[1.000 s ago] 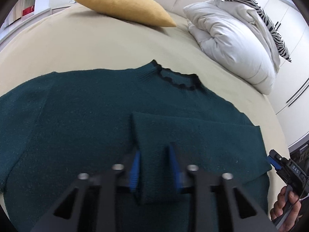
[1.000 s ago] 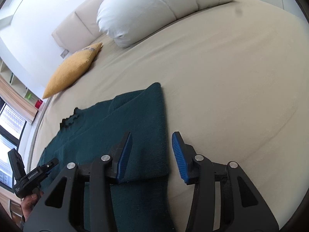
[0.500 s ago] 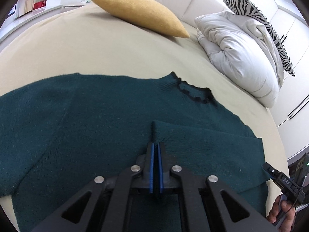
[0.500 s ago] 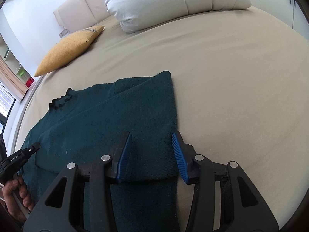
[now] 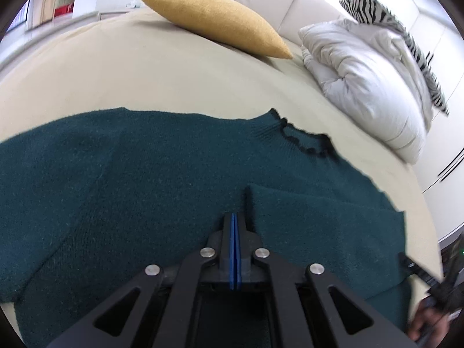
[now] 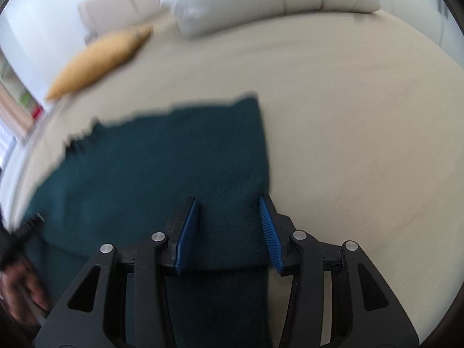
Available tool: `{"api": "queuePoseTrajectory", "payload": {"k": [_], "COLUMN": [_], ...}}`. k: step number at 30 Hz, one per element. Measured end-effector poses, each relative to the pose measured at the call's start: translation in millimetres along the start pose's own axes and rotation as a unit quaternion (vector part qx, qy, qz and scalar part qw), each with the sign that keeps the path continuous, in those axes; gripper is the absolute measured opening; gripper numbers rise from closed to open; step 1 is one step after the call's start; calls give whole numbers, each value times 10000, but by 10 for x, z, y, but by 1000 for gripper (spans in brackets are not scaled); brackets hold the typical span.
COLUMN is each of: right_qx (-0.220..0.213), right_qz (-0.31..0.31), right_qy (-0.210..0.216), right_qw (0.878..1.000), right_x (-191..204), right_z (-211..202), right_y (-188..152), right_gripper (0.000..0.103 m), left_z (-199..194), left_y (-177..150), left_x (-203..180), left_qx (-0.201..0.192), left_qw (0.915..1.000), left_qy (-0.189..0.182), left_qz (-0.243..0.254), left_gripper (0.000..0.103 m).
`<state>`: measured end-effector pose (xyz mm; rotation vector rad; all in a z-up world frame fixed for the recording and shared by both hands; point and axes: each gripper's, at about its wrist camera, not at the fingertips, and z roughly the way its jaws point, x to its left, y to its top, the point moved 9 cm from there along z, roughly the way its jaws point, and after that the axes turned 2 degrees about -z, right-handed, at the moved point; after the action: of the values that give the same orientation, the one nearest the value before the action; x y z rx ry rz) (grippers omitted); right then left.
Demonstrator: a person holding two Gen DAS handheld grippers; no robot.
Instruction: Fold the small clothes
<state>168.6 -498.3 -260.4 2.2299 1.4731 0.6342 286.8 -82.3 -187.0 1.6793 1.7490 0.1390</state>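
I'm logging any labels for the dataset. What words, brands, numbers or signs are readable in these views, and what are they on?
No text can be read in either view.
Sweater: no tag or print shows.
Yellow pillow: plain.
Shelf items at the far left: red and green shapes, too small and blurred to read.
Right wrist view: motion-blurred; nothing legible.

Your left wrist view is bright, evenly lit and mostly sharp; only the white duvet [image 5: 374, 87] at 2 o'clock smears slightly. Your right wrist view is motion-blurred: the yellow cushion [image 6: 98, 61] at 10 o'clock and the sweater [image 6: 162, 174] edges streak, while the fingers [image 6: 268, 232] stay crisp. Both views bend and darken at the rim.
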Motion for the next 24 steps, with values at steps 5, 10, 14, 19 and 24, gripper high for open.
{"api": "queuePoseTrajectory", "payload": {"k": [5,10,14,19,24], "right_qx": [-420,-728,-765,-526,-399], "right_qz": [484,677,484,30,-215], "right_qy": [77,247,753,1481,1976], "right_qw": [9979,9947,9930,9876,9792], "right_x": [-84,54,532,1335,1931], "right_z": [-323,-696,-947,-1174,-1366], "right_y": [118,65,-126,-415,-576], "right_gripper": [43,44,45,45,45], "left_z": [-468,-1261,-1932,-2488,-2839], "left_y": [18,-98,-328,-712,-1007], "left_x": [156,631,1562,2755,3559], "left_qx": [-248,-733,-1180,-1579,-2144], "left_qw": [9985,9936,9747,9238,8543], "left_qy": [-307,-411,-319,-221,-233], "left_qz": [-391,-757,-1871,-3480,-4729], "left_gripper": [32,66,71,71,71]}}
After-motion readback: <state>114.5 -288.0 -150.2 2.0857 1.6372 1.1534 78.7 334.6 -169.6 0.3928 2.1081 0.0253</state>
